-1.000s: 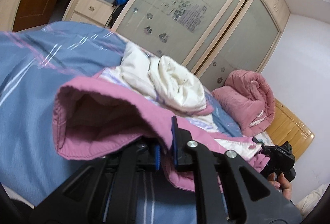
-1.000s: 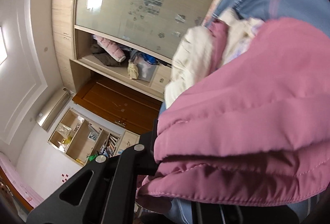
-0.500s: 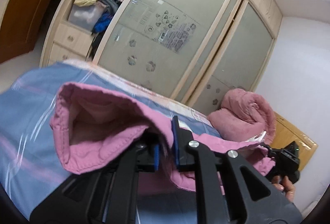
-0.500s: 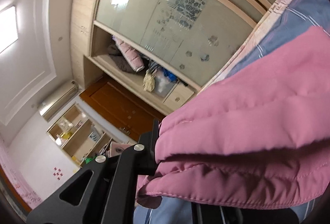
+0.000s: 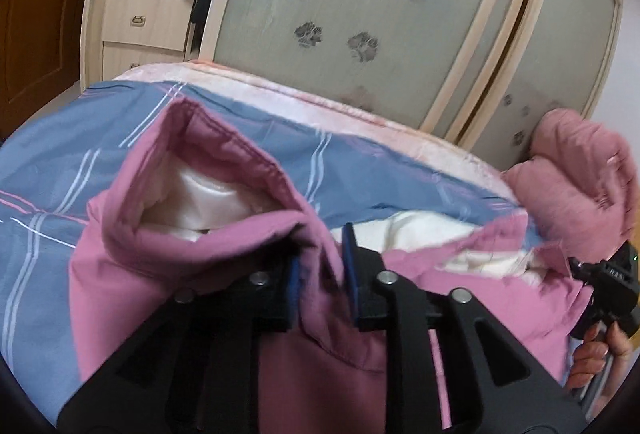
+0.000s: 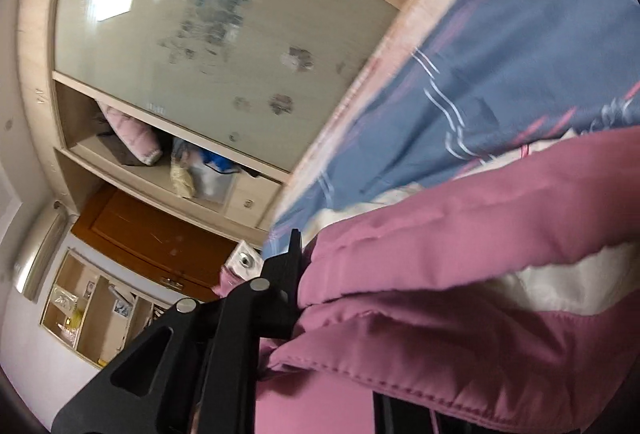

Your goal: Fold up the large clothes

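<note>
The jacket (image 5: 192, 274) lies on the bed (image 5: 60, 154), its near edge pinched in the left hand-held gripper (image 5: 320, 274). To the jacket's right, the right hand-held gripper (image 5: 608, 286) holds its other end. A rolled quilt (image 5: 576, 170) sits on the bed behind that end. The wardrobe (image 5: 360, 14) stands behind the bed, with drawers (image 5: 144, 22) at its left.

So the bed (image 5: 240, 150) has a blue plaid sheet with a pale pink edge facing the wardrobe (image 5: 360, 14). A pink jacket (image 5: 132, 274) with white lining lies on it, and a rolled pink quilt (image 5: 576, 170) sits at the bed's far end.
</note>
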Tool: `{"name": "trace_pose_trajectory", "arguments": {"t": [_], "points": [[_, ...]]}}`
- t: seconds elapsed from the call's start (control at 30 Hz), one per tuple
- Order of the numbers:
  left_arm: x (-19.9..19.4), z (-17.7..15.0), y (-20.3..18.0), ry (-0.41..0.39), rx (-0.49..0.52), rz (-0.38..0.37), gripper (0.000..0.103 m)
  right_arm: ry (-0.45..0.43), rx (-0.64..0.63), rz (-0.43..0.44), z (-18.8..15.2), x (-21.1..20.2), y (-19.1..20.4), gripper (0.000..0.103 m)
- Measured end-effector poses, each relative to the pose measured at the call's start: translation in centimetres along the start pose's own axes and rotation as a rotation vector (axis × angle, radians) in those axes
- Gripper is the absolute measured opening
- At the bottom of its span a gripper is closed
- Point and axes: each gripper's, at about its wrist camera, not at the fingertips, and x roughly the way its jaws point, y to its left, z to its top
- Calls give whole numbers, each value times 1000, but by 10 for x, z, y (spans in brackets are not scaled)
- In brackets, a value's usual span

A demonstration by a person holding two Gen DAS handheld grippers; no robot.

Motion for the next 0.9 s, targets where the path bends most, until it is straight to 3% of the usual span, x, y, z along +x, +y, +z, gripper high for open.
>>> {"name": "trace_pose_trajectory", "arguments": {"t": [0.03, 0.1, 0.13, 0.17, 0.2, 0.23, 0.27, 0.33, 0.43, 0.47, 0.5, 0.57, 0.63, 0.73, 0.9], "points": [[7, -4, 4, 0, -3, 0, 30, 13, -9, 0, 0, 9, -6, 14], [15, -8, 13, -4, -31, -23, 33, 16, -37, -5, 1, 15, -5, 18], [13, -7, 17, -12, -49, -50, 36, 16, -44, 1, 2, 14, -3, 31], [9, -3, 20, -30, -63, -92, 54, 10, -55, 26, 3, 11, 3, 54], [-1, 0, 20, -67, -72, -140, 69, -5, -68, 42, 3, 6, 11, 70], [-14, 5, 21, -122, -70, -183, 101, -32, -85, 50, 5, -1, 21, 93], [-36, 13, 19, -222, -52, -192, 101, -73, -99, 57, 9, -11, 33, 100], [-75, 31, 13, -356, -14, -204, 101, -111, -102, 106, 16, -27, 52, 100], [-114, 51, 0, -390, 22, -175, 101, -224, -225, 91, 18, -64, 94, 102], [-121, 51, -8, -380, 53, -160, 101, -248, -334, 42, 10, -77, 115, 102], [-126, 49, -20, -355, 110, -134, 101, -245, -402, -11, 5, -80, 126, 102], [-113, 34, -46, -234, 271, -23, 101, -208, -589, -225, -17, -73, 147, 102], [-90, 19, -58, -139, 360, 69, 101, -155, -718, -428, -41, -51, 146, 102], [-36, -12, -71, -18, 455, 209, 101, -47, -766, -516, -58, -10, 127, 102], [25, -13, -53, 28, 448, 318, 101, 5, -769, -658, -41, 57, 90, 102]]}}
